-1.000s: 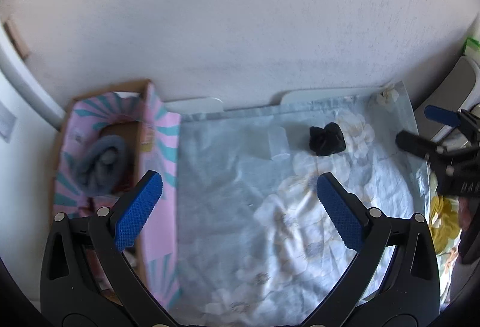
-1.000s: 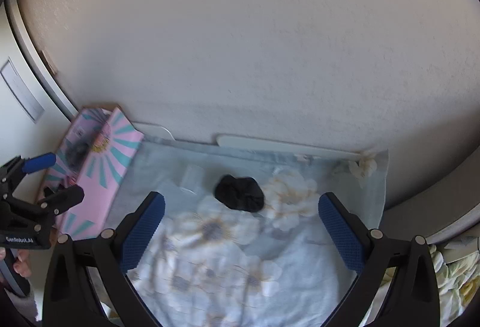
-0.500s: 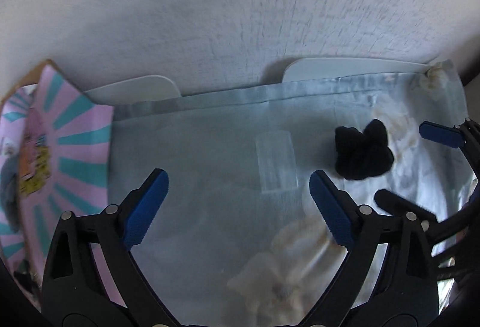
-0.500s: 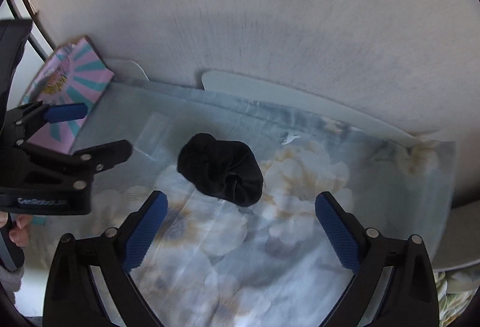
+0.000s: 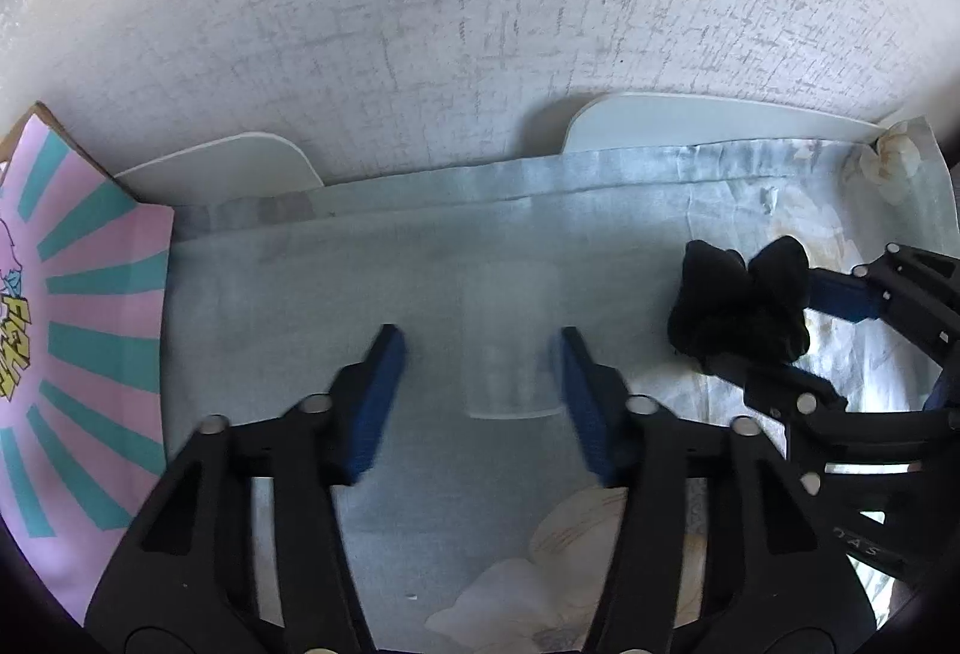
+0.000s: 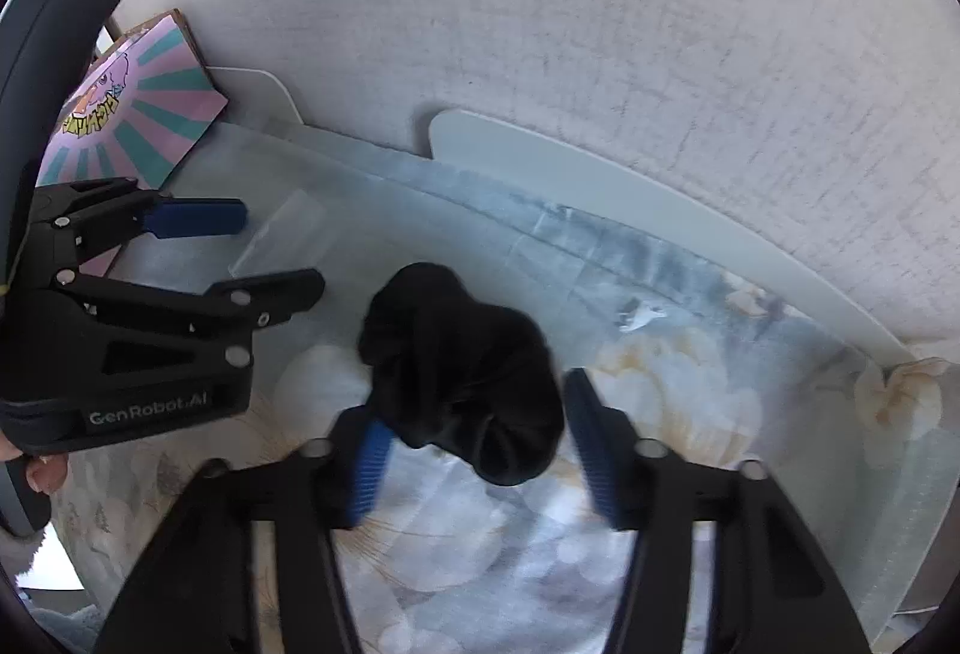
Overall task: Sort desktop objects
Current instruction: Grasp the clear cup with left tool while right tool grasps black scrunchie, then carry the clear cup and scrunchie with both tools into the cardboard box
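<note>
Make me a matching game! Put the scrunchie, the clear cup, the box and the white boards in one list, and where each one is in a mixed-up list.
Things:
1. scrunchie
2. clear cup
3. box
4. white boards

Places:
A. against the wall
B. between the left gripper's closing jaws
C. at the cloth's left edge
D. between the right gripper's closing jaws

Pairs: 1-D, 2-B, 3-C, 4-A

A pale floral tablecloth (image 5: 420, 258) is spread over the white table (image 6: 600, 174), which is set against a textured white wall (image 5: 480, 24).
</note>
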`<state>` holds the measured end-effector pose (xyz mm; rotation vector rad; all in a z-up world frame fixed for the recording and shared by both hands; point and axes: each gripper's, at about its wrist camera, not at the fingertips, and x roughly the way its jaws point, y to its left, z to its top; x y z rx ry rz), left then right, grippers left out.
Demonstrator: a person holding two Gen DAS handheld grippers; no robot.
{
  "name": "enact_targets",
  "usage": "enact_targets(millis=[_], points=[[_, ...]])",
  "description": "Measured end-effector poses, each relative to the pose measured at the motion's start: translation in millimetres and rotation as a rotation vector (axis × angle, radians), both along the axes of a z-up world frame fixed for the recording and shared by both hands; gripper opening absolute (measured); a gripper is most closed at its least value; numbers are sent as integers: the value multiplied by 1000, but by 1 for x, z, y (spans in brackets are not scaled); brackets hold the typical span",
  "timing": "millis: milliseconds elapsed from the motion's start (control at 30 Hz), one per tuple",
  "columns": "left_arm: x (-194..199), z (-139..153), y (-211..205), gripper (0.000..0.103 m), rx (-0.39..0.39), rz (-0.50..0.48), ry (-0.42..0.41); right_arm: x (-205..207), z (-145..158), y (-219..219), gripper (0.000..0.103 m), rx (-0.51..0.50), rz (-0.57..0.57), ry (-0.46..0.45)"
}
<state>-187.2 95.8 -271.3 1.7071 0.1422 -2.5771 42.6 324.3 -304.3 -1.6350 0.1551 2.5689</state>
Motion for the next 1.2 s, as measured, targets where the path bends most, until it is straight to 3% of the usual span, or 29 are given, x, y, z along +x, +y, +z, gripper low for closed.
enact_targets(millis=[100,367,533,833,867,1200], points=[[3,1,2,28,-3,-12,10,2,1,-1,33,-3,0,13],[16,2,4,27,-14,-24,28,12,5,-3,16,15,4,41],[26,17,0,27,-14,-19,40,21,19,-2,15,23,-14,53],[59,92,-24,27,12,-6,55,35,81,-3,15,54,-22,45],[45,101,-18,27,14,-4,57,36,90,-5,15,57,-16,43],[70,193,-81,27,-37,54,159,28,172,-33,15,127,70,75]])
